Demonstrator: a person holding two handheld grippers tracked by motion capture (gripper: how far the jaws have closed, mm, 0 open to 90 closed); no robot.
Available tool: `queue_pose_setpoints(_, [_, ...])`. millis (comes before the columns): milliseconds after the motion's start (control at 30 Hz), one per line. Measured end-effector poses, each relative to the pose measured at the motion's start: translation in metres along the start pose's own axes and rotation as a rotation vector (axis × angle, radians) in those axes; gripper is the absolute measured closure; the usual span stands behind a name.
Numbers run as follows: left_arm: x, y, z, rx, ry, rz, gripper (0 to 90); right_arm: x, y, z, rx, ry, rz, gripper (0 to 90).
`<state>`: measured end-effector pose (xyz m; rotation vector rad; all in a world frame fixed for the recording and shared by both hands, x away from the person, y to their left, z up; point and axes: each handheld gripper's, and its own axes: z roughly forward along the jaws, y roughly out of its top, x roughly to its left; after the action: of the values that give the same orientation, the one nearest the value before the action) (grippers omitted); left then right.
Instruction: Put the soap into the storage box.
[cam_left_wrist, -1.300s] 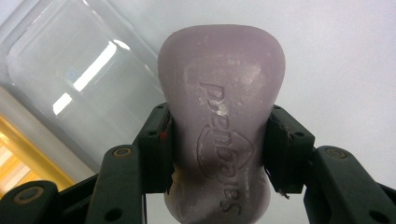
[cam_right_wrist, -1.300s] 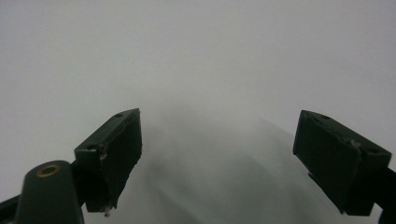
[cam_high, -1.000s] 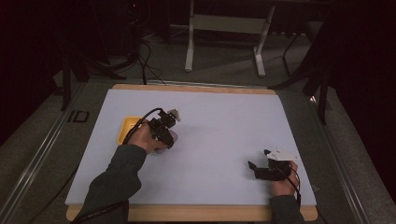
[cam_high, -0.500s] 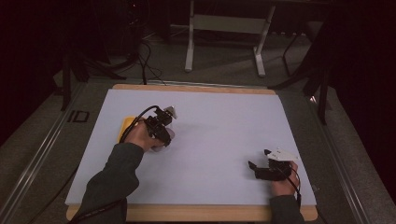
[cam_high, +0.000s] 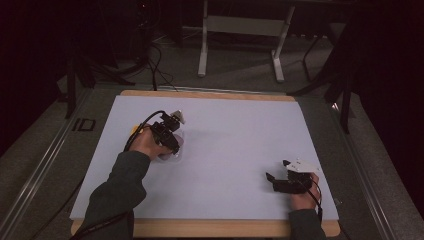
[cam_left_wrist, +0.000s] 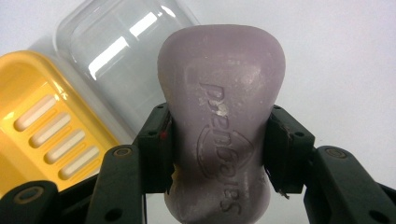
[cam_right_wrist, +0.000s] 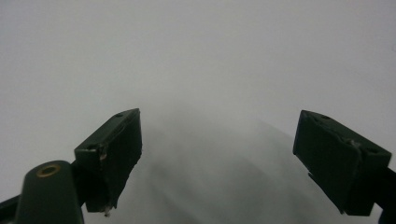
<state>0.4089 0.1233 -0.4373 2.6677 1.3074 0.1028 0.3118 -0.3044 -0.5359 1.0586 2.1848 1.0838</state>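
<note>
Soap bar (cam_left_wrist: 219, 126), lilac and waisted, sits pinched between the left gripper's (cam_left_wrist: 218, 149) 2 pads, with the yellow soap dish (cam_left_wrist: 42, 130) at 9 o'clock. Right gripper (cam_right_wrist: 233, 154) gapes wide, empty, above the white table (cam_right_wrist: 196, 56).

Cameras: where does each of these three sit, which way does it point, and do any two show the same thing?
High view: above the person's side, looking forward and down on the table; both forearms, left gripper, right gripper.
Left gripper view: rides the left gripper, looking along its jaws clamped on a purple soap, beside a yellow dish and clear lid.
Right gripper view: rides the right gripper; open jaws over bare table.
Shared: high and left views both show the dish.
</note>
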Motion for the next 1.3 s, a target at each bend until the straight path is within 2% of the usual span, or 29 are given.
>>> queue_pose_setpoints(400, [0.011,-0.004,0.001,0.003,0.003,-0.035,50.0,0.0,0.0,0.0,-0.001,0.0,0.003,15.2])
queue_pose_setpoints(533, [0.014,-0.005,0.001,0.0,0.025,-0.041,50.0,0.0,0.0,0.0,-0.001,0.0,0.002,15.3])
queue_pose_setpoints(800, [0.018,-0.006,0.0,-0.002,0.039,-0.054,50.1,0.0,0.0,0.0,-0.002,0.002,0.002,15.3])
queue_pose_setpoints(1300, [0.029,-0.009,-0.001,-0.011,0.037,-0.081,50.0,0.0,0.0,0.0,-0.001,0.004,0.002,15.3])
